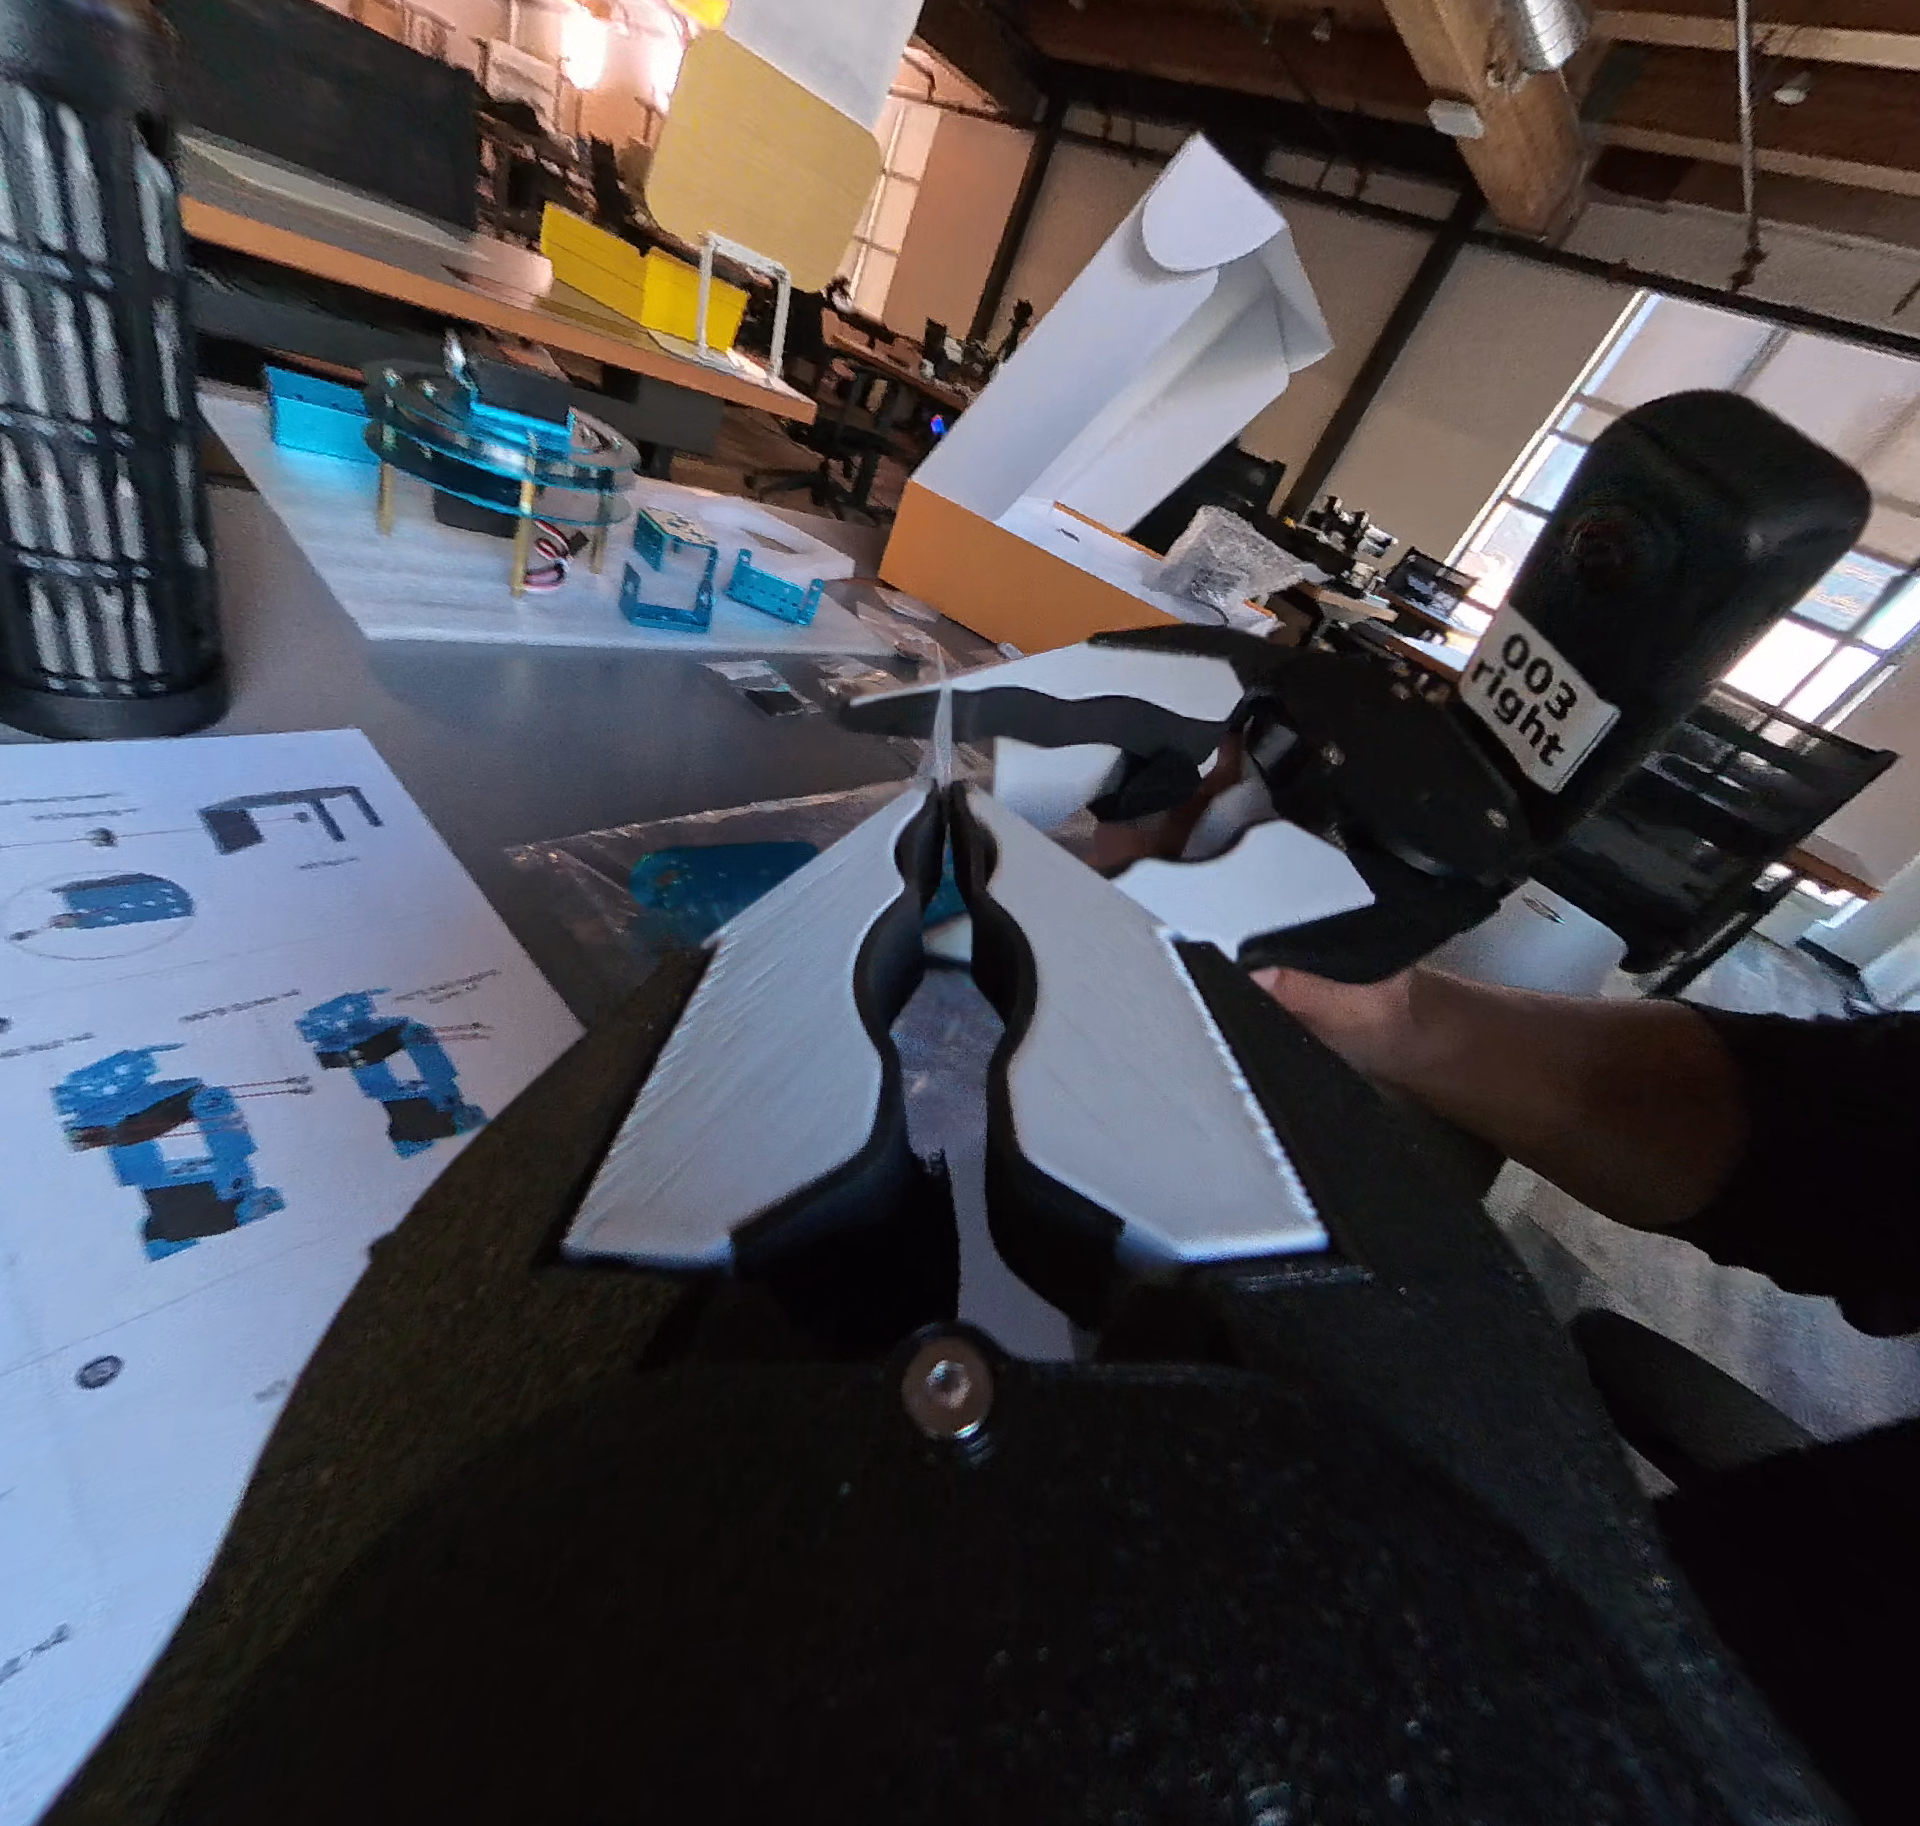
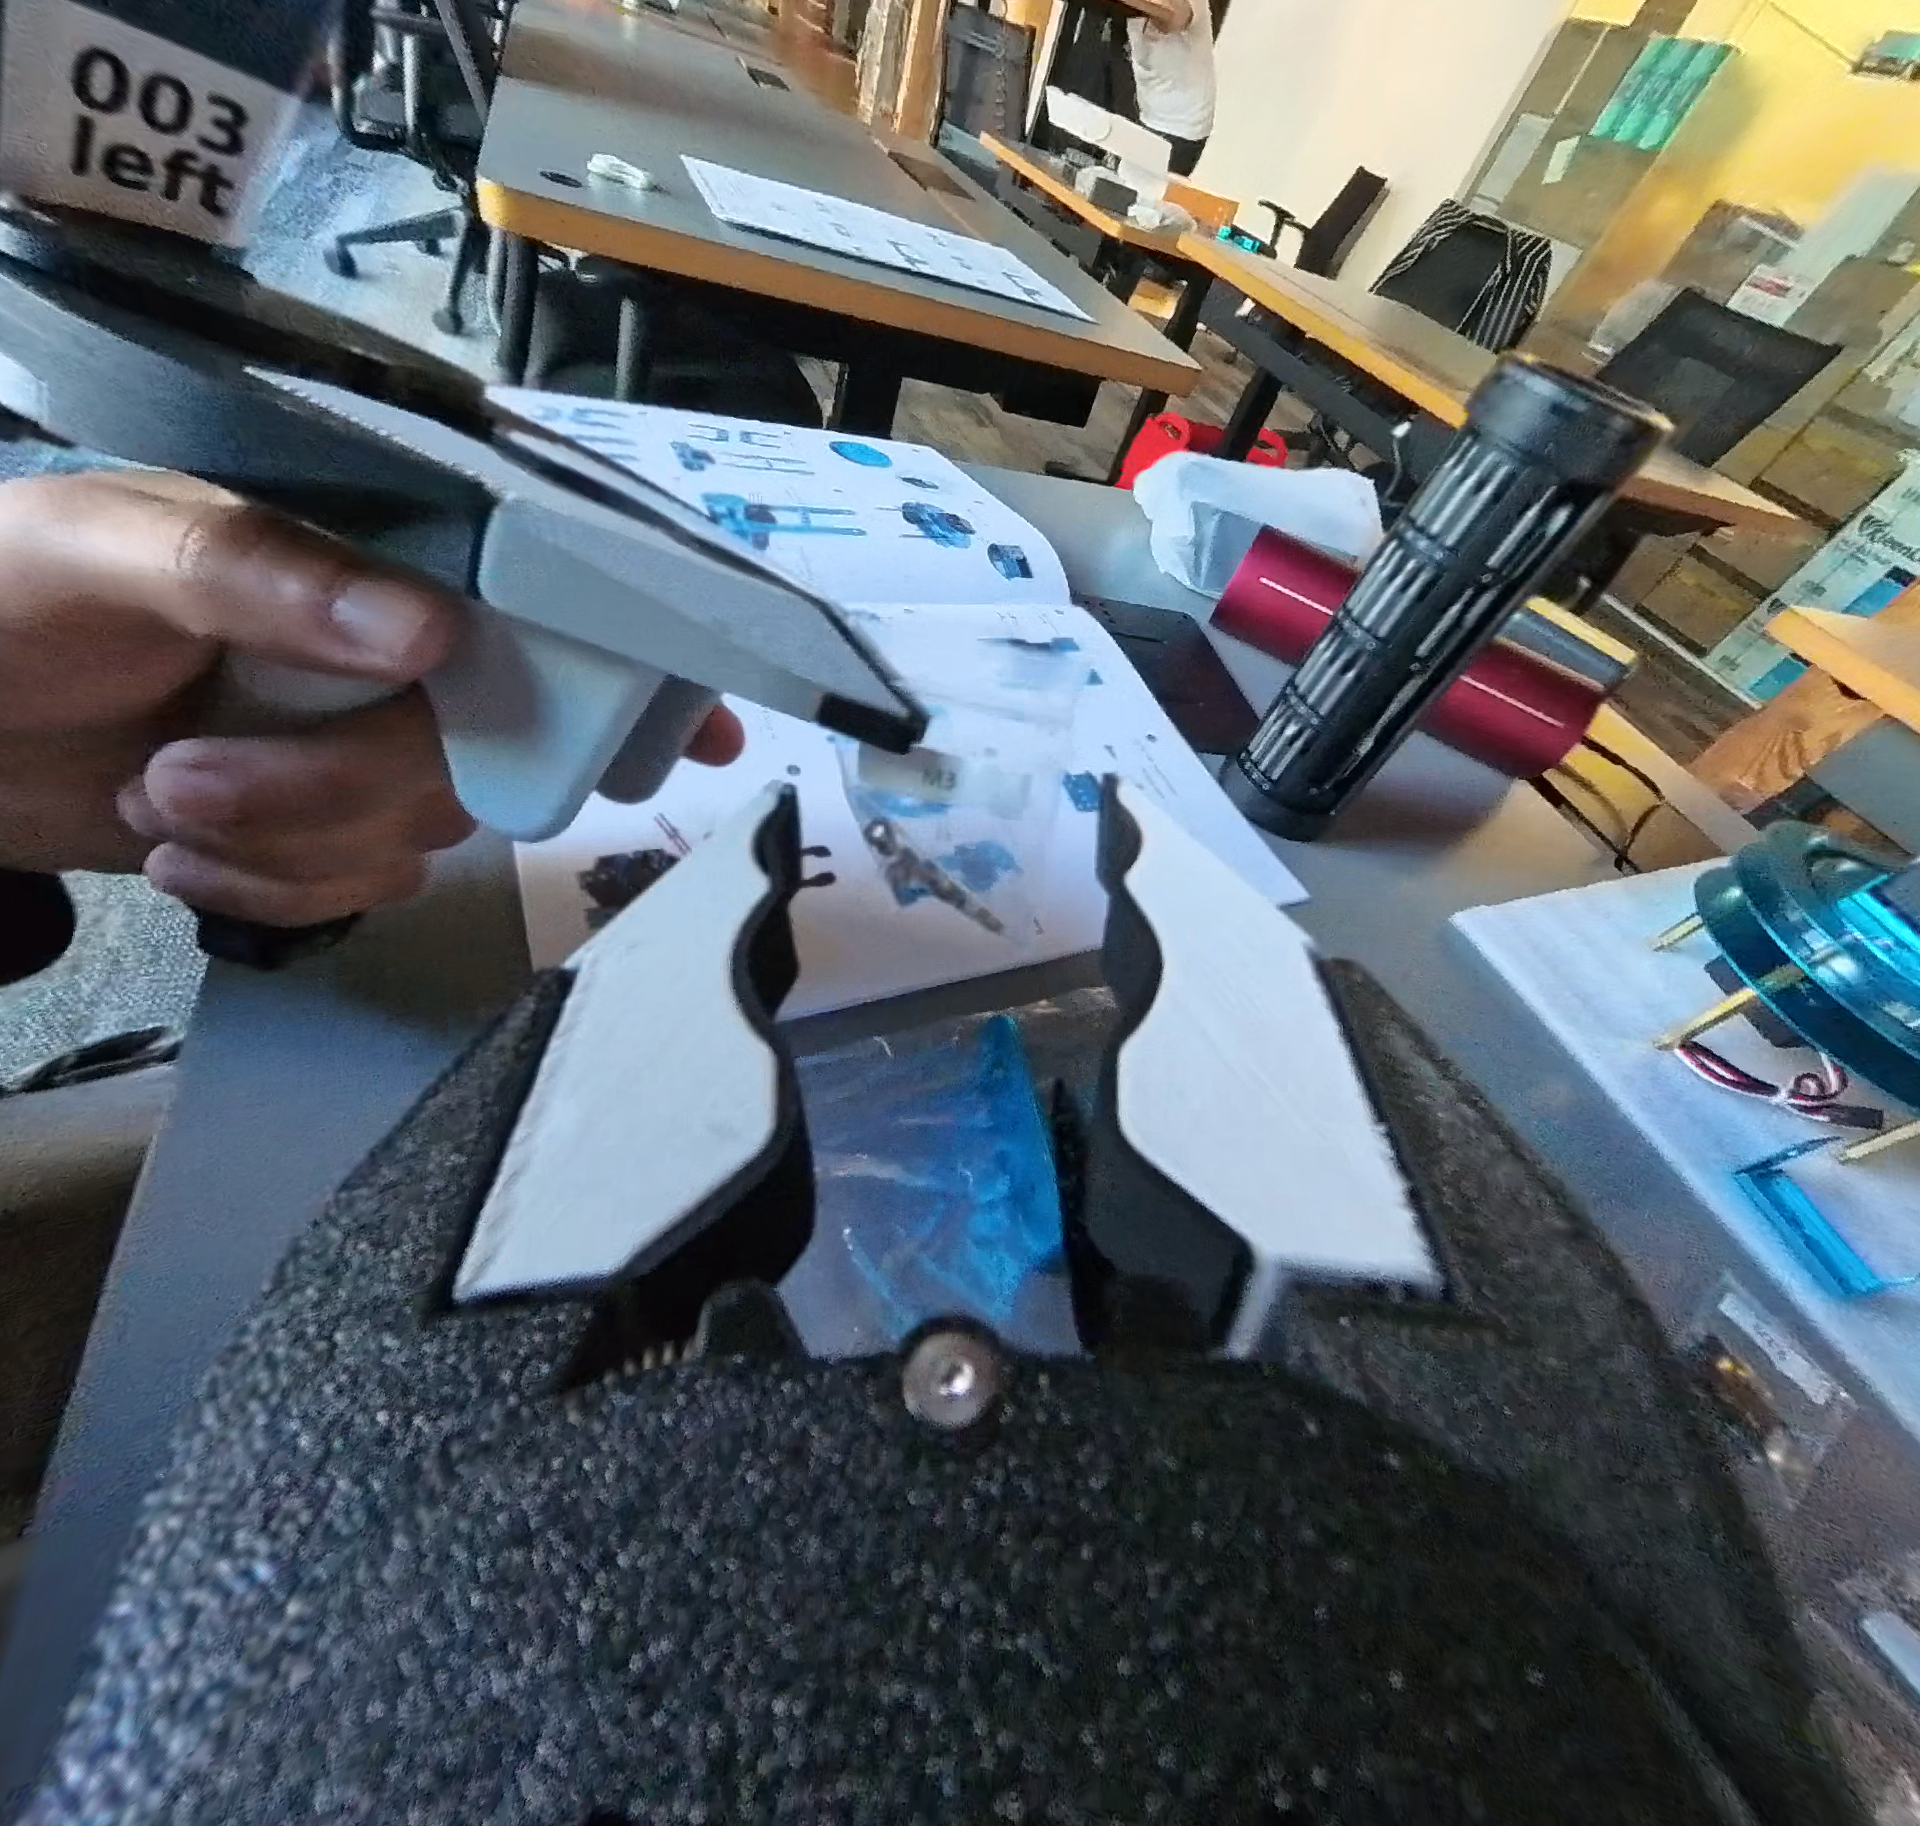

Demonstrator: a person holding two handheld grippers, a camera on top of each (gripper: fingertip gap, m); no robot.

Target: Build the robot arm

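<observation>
— What is my left gripper [image 1: 943, 802] doing?

— Its two white fingers [image 1: 800, 1007] are pressing together at the tips, and they are pinching the top edge of a small clear plastic bag [image 2: 935, 820]. In the right wrist view that bag is hanging from the left gripper [image 2: 873, 727], above the open instruction sheet [image 2: 935, 571], with small dark and blue parts sitting in its lower end.

— And the right one?

— I am seeing the right gripper [image 2: 940, 820] standing wide open, with nothing between its fingers [image 2: 644, 1070]. The hanging bag is showing in the gap ahead of the tips; whether they are touching it I cannot tell. In the left wrist view the right gripper [image 1: 935, 727] is reaching in from the right, close above my left tips.

— What is lying beneath?

— A second clear bag with blue parts [image 2: 925, 1153] is lying on the grey table [image 2: 312, 1070], right under the right gripper. A black mesh cylinder [image 2: 1434, 602] is standing beyond the sheet, a red tube [image 2: 1496, 675] is lying behind it, and a blue round assembly on brass posts [image 1: 499, 446] is sitting on a white foam sheet [image 1: 436, 581].
</observation>
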